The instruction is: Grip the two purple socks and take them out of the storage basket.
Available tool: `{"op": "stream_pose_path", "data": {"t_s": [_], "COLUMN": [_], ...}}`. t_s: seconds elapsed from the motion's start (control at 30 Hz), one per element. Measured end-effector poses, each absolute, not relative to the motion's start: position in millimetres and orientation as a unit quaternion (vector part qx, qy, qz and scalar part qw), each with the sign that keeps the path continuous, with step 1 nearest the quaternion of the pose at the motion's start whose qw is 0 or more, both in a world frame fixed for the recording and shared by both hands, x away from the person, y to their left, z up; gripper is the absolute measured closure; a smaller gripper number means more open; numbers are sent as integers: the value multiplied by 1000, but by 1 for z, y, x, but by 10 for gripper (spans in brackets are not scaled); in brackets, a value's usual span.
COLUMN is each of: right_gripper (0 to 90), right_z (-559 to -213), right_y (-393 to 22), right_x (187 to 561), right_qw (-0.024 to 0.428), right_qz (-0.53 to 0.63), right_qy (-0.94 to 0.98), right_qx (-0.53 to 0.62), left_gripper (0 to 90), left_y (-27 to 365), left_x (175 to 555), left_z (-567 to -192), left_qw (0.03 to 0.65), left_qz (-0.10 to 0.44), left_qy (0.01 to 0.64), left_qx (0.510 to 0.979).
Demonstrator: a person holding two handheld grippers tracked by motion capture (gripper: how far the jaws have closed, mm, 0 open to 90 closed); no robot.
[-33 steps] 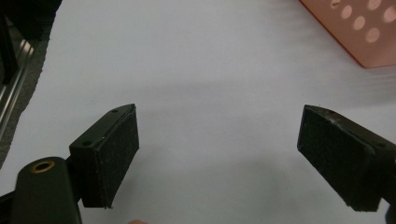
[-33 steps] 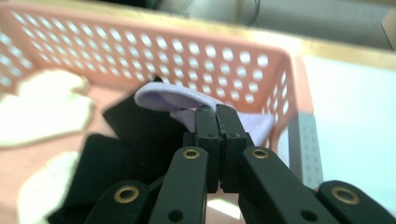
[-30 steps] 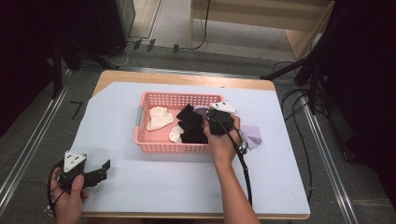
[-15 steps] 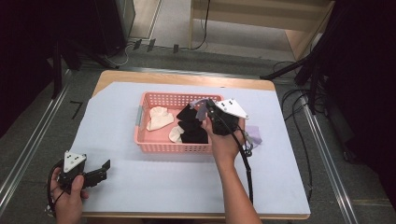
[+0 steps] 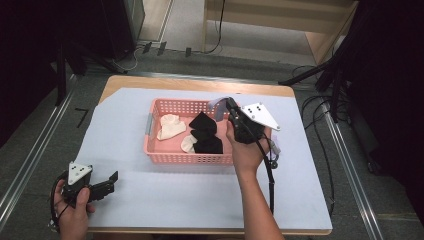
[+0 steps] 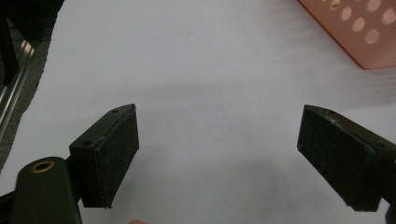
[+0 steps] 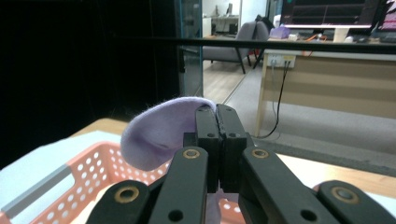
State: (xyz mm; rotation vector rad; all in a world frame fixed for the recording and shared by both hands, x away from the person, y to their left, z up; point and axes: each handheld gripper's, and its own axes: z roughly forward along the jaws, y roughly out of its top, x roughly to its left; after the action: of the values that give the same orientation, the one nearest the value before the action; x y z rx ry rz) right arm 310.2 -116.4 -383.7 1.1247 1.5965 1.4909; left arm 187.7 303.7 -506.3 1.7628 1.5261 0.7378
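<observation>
A pink basket (image 5: 190, 159) sits in the middle of the white sheet and holds black socks (image 5: 205, 132) and cream socks (image 5: 170, 126). Over its far right corner my right gripper (image 5: 229, 102) is raised and tilted level, shut on a lavender sock (image 5: 217, 103). In the right gripper view the jaws (image 7: 217, 116) are pressed together, and the lavender sock (image 7: 159, 135) drapes off to their left above the basket (image 7: 88, 172). Near the table's front left corner my left gripper (image 5: 107, 182) is held low and open. Nothing lies between its pads (image 6: 112, 154).
A second lavender piece (image 5: 275, 148) lies on the sheet just right of the right hand. The right gripper's cable (image 5: 270, 180) trails toward the front edge. A basket corner (image 6: 359, 32) appears far right in the left gripper view. Metal rails run along both table sides.
The right gripper has risen out of the basket and tipped back toward level, carrying the lavender sock up with it. The left gripper has stayed in place.
</observation>
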Motion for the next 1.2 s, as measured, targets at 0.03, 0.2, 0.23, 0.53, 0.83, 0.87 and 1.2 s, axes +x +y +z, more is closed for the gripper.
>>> {"op": "stream_pose_path", "data": {"t_s": [0.03,0.2,0.23,0.53,0.83,0.87,1.2], "right_gripper": [900,899,899,899,899,899,898], "right_z": [-381,-375,-374,-377,-392,-395,-432], "right_y": [-119,-132,-136,-177,-208,-211,-234], "right_x": [309,306,305,299,295,295,300], "right_qw": [339,347,349,368,372,373,360], "right_qz": [575,579,578,568,554,552,519], "right_qy": [607,594,592,569,555,553,557], "right_qx": [432,438,439,468,497,501,539], "left_gripper": [137,137,137,137,137,137,137], "left_y": [304,304,304,304,303,303,303], "left_x": [188,188,188,188,188,188,187], "left_z": [-506,-506,-506,-506,-506,-506,-506], "left_qw": [341,342,341,341,342,342,341], "left_qz": [284,283,284,283,285,285,286], "left_qy": [586,587,586,585,585,585,585], "left_qx": [678,678,678,679,678,678,678]}}
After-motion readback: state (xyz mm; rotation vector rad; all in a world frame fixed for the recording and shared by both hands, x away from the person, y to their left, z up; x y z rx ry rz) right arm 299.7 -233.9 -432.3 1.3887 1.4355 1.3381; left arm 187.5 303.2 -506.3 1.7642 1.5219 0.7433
